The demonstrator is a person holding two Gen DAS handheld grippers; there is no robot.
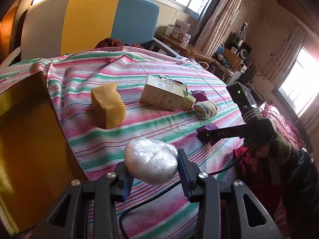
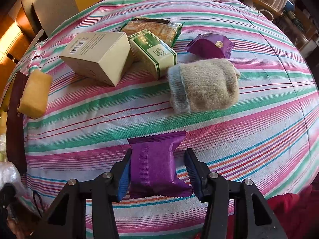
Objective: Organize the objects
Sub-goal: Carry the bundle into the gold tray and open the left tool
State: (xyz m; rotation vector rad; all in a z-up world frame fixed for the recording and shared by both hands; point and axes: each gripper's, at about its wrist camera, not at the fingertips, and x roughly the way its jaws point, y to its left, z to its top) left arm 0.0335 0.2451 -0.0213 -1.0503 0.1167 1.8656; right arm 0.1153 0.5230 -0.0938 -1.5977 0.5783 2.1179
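The left tongs (image 1: 152, 171) are pinching one white plastic-wrapped bundle (image 1: 151, 160), holding it above the striped cloth (image 1: 139, 65). Beyond them one yellow sponge (image 1: 108, 107) is sitting, and one open box (image 1: 24, 131) is standing to their left. The right tongs (image 2: 156, 173) are pointing down at one purple packet (image 2: 156, 165) lying flat on the cloth; the left pad is touching its edge, the right pad is standing just clear, so the jaws are spread around it, not gripping. Past them are lying one rolled sock (image 2: 203, 85), a second purple packet (image 2: 210, 45), one plain carton (image 2: 97, 56), one green-striped carton (image 2: 153, 54) and one biscuit packet (image 2: 151, 28).
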